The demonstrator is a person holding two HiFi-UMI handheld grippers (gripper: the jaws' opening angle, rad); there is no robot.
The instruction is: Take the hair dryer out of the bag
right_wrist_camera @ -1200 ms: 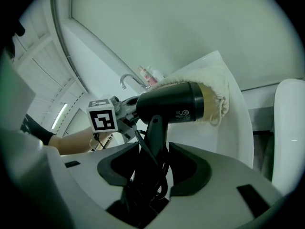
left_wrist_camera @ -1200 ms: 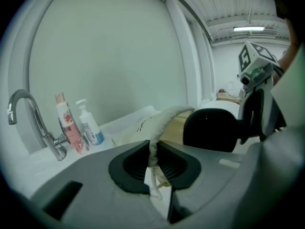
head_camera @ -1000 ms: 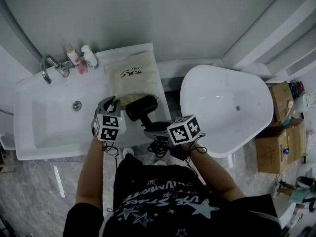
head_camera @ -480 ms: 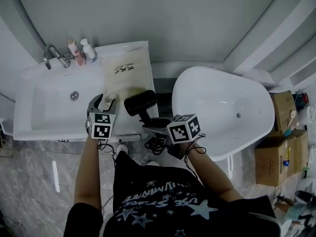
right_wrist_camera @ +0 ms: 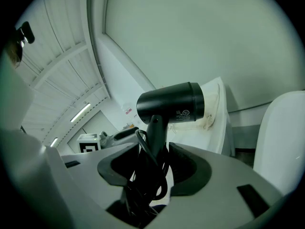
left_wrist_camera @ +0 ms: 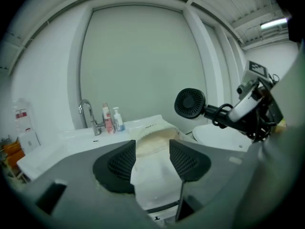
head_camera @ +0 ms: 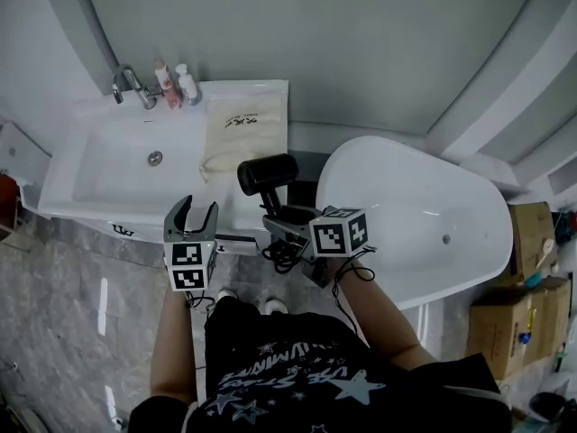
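The black hair dryer (head_camera: 267, 174) is out of the bag and held up over the counter's right edge. My right gripper (head_camera: 275, 228) is shut on its handle and bundled cord, and the right gripper view shows the barrel (right_wrist_camera: 171, 103) just above the jaws (right_wrist_camera: 155, 163). The cream cloth bag (head_camera: 242, 132) lies flat on the counter beside the sink. My left gripper (head_camera: 191, 207) is open with nothing between its pads, off the counter's front edge. In the left gripper view the bag (left_wrist_camera: 155, 137) lies beyond the jaws (left_wrist_camera: 151, 159) and the dryer (left_wrist_camera: 189, 103) hangs at upper right.
A white sink (head_camera: 108, 165) with a chrome faucet (head_camera: 129, 84) and two small bottles (head_camera: 176, 84) fills the left. A white bathtub (head_camera: 424, 224) stands at the right. Cardboard boxes (head_camera: 527, 278) sit at the far right on the marble floor.
My left gripper opened, let go of the bag's edge and drew back off the counter. The right gripper raised the dryer clear of the bag.
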